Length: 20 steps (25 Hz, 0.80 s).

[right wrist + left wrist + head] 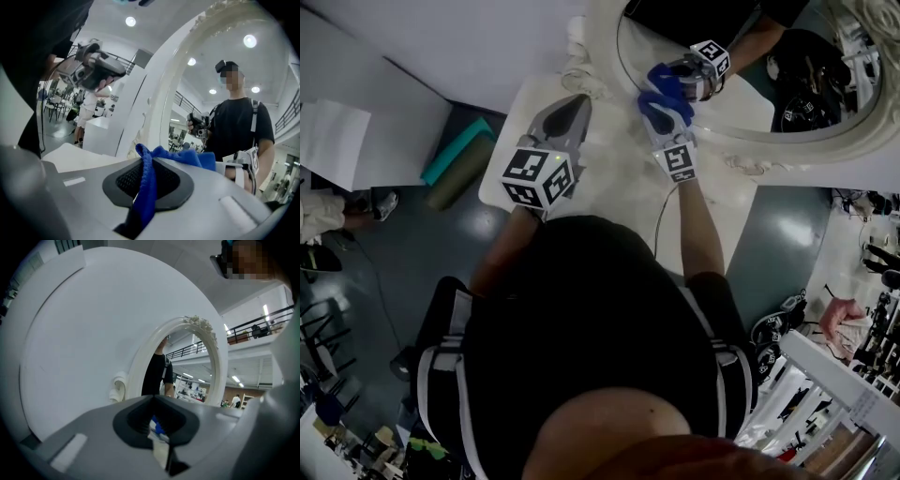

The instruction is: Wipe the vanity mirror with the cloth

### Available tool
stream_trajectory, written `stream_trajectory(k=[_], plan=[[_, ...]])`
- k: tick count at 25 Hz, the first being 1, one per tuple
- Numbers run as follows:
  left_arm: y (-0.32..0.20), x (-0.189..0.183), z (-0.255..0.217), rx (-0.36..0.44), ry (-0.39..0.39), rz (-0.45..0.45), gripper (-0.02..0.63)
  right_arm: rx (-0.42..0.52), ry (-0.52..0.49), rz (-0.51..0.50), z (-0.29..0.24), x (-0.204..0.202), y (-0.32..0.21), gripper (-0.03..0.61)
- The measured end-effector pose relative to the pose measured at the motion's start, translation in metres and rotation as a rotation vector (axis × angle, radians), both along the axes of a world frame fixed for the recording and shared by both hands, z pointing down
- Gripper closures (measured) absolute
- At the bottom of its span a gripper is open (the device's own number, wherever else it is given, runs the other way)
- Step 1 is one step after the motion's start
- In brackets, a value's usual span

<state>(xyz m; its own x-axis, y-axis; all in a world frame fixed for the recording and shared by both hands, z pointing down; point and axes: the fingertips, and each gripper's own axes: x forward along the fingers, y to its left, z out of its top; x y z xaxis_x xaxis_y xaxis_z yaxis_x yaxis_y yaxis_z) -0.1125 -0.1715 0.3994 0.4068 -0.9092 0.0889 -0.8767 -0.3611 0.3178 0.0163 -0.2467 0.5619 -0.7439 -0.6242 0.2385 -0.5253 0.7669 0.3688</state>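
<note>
The vanity mirror (750,103) has an oval white ornate frame (741,141) and stands on a white vanity top. My right gripper (661,94) is shut on a blue cloth (664,105), which is held at the glass's lower-left edge and seems to meet its own reflection there. In the right gripper view the cloth (147,187) hangs between the jaws, with the mirror (206,93) just ahead. My left gripper (577,99) is shut and holds nothing, left of the frame above the vanity top. Its own view shows the jaws (154,401) closed, with the mirror (187,366) beyond.
The white vanity top (609,187) lies under both grippers. On the dark floor to the left lie a teal and an olive roll (455,155), beside a white table (356,122). Cluttered shelves and gear (862,319) stand at the right.
</note>
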Motion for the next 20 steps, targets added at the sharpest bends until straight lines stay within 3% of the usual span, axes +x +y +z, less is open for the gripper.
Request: stream_trajectory(k=[2,7,10,15,20], plan=[[-0.001,-0.002,0.001,-0.001,0.000,-0.003,0.603,-0.027,-0.165,0.035,-0.028,0.001,0.008,0.538],[-0.003,-0.003,-0.002,0.000,0.016,-0.003,0.603,-0.162,-0.808,0.212,-0.096,0.039,0.024,0.538],[-0.005,-0.002,-0.004,0.006,0.016,0.006,0.603,-0.141,-1.043,0.308,-0.125,0.070,0.034,0.538],[-0.006,-0.001,-0.003,0.003,0.017,0.011,0.603,0.023,-1.208,0.442,-0.193,0.129,0.038,0.538],[-0.007,0.004,-0.004,0.001,0.026,0.022,0.603,0.313,-1.191,0.535,-0.288,0.185,0.039,0.538]])
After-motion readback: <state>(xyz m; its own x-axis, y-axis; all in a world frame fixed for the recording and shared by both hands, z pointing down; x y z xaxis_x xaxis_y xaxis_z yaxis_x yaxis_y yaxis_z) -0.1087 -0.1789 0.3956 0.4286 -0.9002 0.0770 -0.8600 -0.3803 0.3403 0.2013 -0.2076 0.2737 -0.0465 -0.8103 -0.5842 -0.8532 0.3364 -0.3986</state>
